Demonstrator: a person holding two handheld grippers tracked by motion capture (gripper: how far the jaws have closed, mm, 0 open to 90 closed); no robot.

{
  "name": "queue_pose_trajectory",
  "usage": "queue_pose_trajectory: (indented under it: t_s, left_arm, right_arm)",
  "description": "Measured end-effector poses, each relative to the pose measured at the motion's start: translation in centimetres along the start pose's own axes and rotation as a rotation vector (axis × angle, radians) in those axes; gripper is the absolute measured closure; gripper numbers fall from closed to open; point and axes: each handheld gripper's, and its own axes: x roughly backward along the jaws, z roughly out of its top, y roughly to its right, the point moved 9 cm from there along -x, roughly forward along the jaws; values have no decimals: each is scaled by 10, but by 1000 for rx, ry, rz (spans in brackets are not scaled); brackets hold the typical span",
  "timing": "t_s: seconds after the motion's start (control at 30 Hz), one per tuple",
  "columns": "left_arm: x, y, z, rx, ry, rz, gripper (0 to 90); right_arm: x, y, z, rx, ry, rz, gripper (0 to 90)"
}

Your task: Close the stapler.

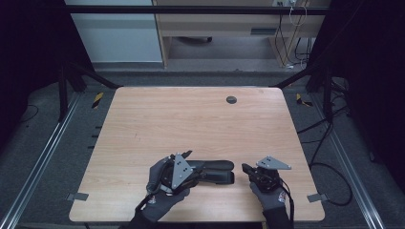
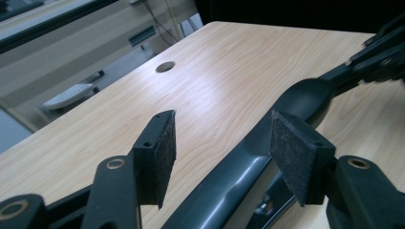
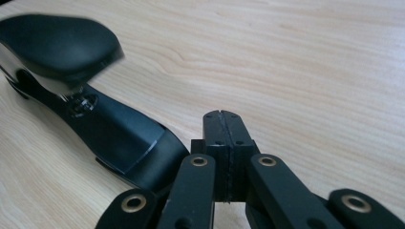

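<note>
Pale wood-grain table [image 1: 191, 119] with rounded corners sits inside a dark frame of black struts, grey floor all around and loose cables trailing at the right. Near its far edge is a small round dark hole [image 1: 231, 99], and past that stands a light wooden cabinet against the back.

Toward the near edge lies a long black two-armed plastic tool [image 1: 217, 171] with rounded paddle-like ends (it looks like a large clip or tongs, though what it is exactly cannot be told). Its two arms lie one above the other, close together and meeting at a pivot.

At the tool's left end is the left gripper [image 2: 222, 148], held in a grey-gloved hand [image 1: 160, 191]; its black padded jaws stand spread, with an arm of the tool running up between them beside the right-hand pad, and whether that pad touches it cannot be told.

Just beside the tool's right end is the right gripper [image 3: 223, 143], its jaws pressed flat together on nothing, apart from the tool. Nothing else lies on the table between them.
</note>
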Motion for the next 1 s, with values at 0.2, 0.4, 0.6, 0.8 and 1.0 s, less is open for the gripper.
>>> queue_pose_trajectory:
  t_s: [0.2,0.4,0.6,0.8,1.0]
  left_arm:
    - [9,-19,-12,18,-13,39,423]
    - [17,-33,-20,38,-20,70,426]
    - [24,-45,-30,54,-33,95,428]
    - [29,-57,-44,74,-57,123,430]
    - [32,-70,-61,102,-80,149,432]
  right_arm:
    - [8,-4,14,2,39,9,900]
    - [13,-16,26,13,60,41,900]
    - [18,-28,43,31,85,67,900]
    - [21,-40,53,42,99,98,900]
    - [20,-51,53,67,92,124,900]
